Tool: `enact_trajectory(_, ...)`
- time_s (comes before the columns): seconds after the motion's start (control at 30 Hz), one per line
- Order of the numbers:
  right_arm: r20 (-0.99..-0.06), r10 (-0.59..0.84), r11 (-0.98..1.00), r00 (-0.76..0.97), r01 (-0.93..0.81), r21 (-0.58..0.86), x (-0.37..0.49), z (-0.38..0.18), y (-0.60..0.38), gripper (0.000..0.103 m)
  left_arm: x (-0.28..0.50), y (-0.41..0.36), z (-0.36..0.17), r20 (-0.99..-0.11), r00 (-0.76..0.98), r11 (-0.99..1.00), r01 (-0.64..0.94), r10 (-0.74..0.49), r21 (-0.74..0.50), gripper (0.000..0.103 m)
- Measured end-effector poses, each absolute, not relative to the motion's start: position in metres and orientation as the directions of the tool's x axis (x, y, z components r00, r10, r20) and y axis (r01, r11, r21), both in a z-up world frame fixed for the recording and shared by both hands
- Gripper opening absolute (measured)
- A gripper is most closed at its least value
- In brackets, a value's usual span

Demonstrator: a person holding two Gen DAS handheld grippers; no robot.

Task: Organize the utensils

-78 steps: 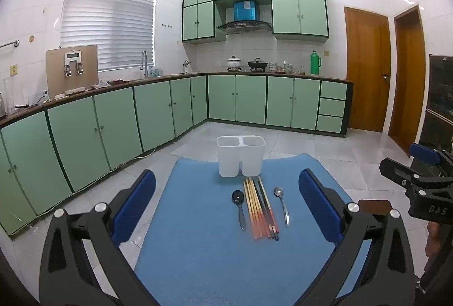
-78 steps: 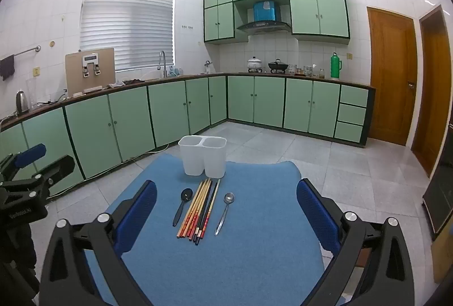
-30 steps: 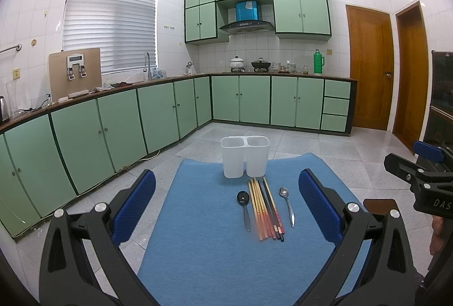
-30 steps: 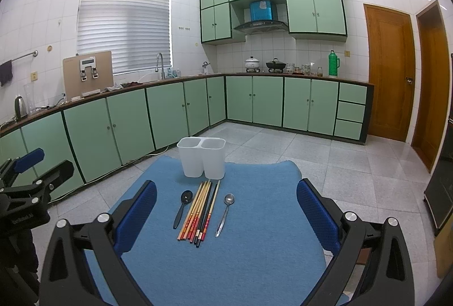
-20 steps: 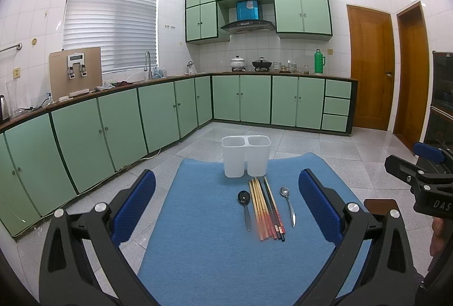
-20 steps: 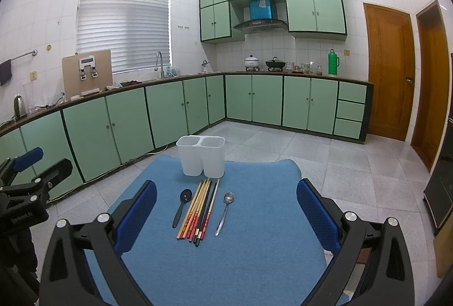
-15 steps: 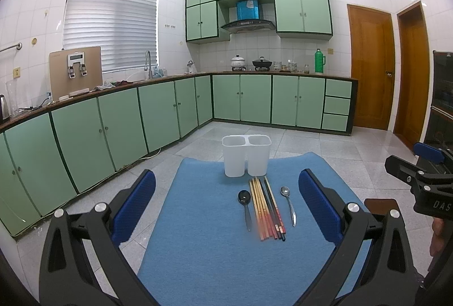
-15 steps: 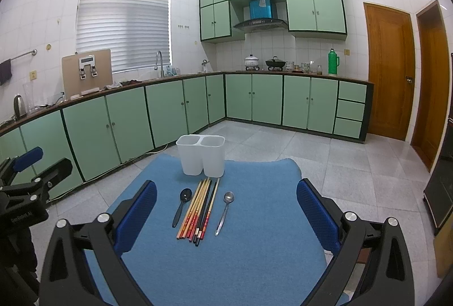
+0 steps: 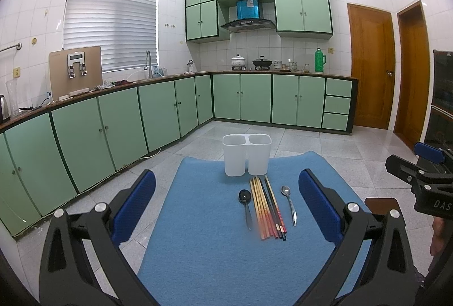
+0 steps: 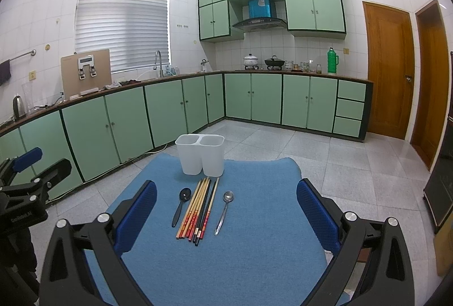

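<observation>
Since the earliest frames both cameras have drifted a little, so the mat and utensils sit slightly lower and further right in the left view; nothing on the mat has shifted.

The blue mat [image 9: 198, 249] covers the table, kitchen floor beyond it. At its far edge stands the white two-cell holder [image 9: 247, 154], both cells apparently empty. Just near of it lie the chopsticks [image 9: 267, 208], bundled side by side and pointing at the holder. The black spoon [image 9: 245, 206] lies just left of them, the steel spoon [image 9: 289, 204] just right, each apart from the bundle.

The left gripper [image 9: 226, 201] and right gripper [image 10: 226, 204] are both spread wide and empty, hovering at the near end of the mat, aimed forward over the utensils. Each shows at the edge of the other's view, side by side and level.

Risks, as I judge them: the chopsticks lie flat and close together, so a pinch may take only some or scatter the rest; the thin spoons may slip; the light holder could tip if knocked.
</observation>
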State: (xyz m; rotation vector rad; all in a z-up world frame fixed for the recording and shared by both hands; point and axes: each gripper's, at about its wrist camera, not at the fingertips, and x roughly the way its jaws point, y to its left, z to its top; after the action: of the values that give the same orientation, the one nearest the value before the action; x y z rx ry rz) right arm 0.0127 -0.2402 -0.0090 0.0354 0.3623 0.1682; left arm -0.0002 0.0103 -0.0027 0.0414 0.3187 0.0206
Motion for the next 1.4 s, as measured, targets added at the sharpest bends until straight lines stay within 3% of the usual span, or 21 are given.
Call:
enact_trajectory(0.73, -0.404, 0.144, 0.99, 0.903, -0.129, 0.063, 0.033, -0.022, -0.24, 0.097, 0.022, 0.011, -0.014, -0.349, 0.936, 0.998, -0.028, 0.047, 0.059, 0.098)
enact_trajectory(1.17, -0.627, 0.117, 0.993, 0.77, -0.093, 0.071, 0.152, -0.079, -0.235, 0.097, 0.134, 0.029, -0.077, -0.523, 0.844, 0.991, -0.064, 0.115, 0.115, 0.098)
enact_trajectory(1.4, -0.693, 0.122, 0.993, 0.711, -0.092, 0.081, 0.225, -0.122, -0.221, 0.097, 0.211, 0.034, -0.126, -0.64, 0.76, 0.993, -0.06, 0.114, 0.105, 0.098)
